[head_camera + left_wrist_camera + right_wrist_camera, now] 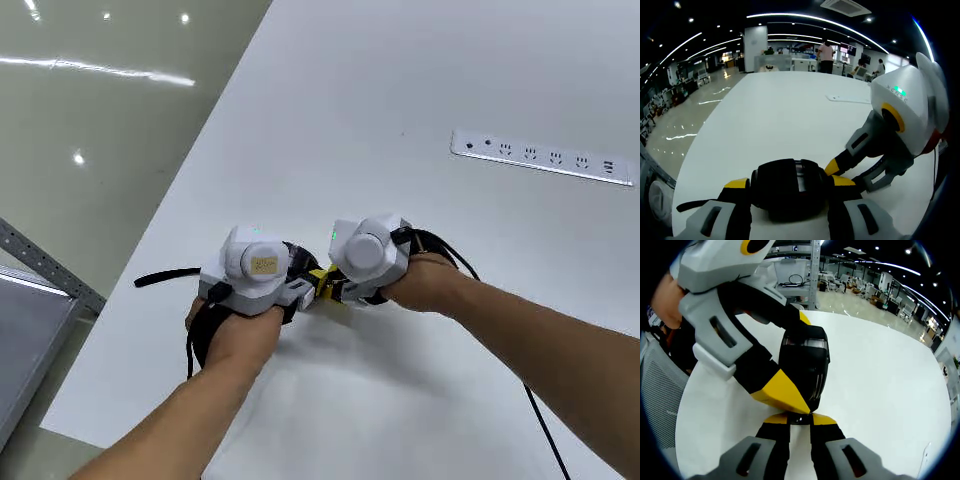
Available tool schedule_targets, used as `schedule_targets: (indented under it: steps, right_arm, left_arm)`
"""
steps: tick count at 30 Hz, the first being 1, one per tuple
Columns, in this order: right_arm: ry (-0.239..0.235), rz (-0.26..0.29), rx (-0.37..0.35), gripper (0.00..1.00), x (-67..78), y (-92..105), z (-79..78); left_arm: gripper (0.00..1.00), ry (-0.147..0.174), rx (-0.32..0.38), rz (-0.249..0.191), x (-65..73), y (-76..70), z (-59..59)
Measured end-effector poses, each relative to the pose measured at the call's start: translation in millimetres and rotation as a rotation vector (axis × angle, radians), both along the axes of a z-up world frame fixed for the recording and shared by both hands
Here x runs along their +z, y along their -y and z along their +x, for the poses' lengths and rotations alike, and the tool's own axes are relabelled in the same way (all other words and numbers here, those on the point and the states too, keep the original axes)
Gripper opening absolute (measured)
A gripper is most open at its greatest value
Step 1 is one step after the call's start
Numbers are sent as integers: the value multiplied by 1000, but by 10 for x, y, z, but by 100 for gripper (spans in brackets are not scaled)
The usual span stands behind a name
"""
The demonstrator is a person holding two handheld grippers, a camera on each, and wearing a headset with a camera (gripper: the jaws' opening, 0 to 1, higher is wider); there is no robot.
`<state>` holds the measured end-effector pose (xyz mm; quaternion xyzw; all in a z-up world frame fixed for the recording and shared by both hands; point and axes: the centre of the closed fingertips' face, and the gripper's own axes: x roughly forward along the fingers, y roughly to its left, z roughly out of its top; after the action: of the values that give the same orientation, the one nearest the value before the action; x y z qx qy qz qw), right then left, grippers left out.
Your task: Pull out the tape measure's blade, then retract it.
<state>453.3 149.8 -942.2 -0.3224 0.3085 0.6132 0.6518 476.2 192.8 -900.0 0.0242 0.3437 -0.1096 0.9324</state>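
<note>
A black tape measure (319, 283) sits low over the white table (400, 90), between the two grippers, which meet tip to tip. My left gripper (790, 182) is shut on its body (792, 187), one yellow-tipped finger on each side. In the right gripper view the same body (807, 365) stands upright in the left gripper (795, 355). My right gripper (800, 419) has its jaws pressed together at the case's lower edge, on what looks like the blade's end hook. No length of blade shows. In the head view the left gripper (298, 290) and the right gripper (336, 284) almost touch.
A white power strip (540, 158) lies on the table at the far right. A black strap (165, 277) trails left from the left hand, near the table's left edge. A black cable (540, 420) runs under the right arm. A metal rack (40, 265) stands on the floor to the left.
</note>
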Motion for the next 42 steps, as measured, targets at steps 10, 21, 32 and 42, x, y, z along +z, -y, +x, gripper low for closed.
schedule_targets:
  steps: [10,21,32,42]
  right_arm:
    - [20,-15,3,16,7,11,-7]
    - [20,-17,-61,24,28,62,-27]
    - [9,34,-181,30,178,110,-28]
    - [-4,69,-283,36,304,211,-110]
  left_arm:
    - [60,-2,12,-4,-1,-2,0]
    - [60,24,7,5,41,-12,-26]
    - [63,1,-2,-13,86,0,-130]
    - [67,16,-3,3,212,-29,-251]
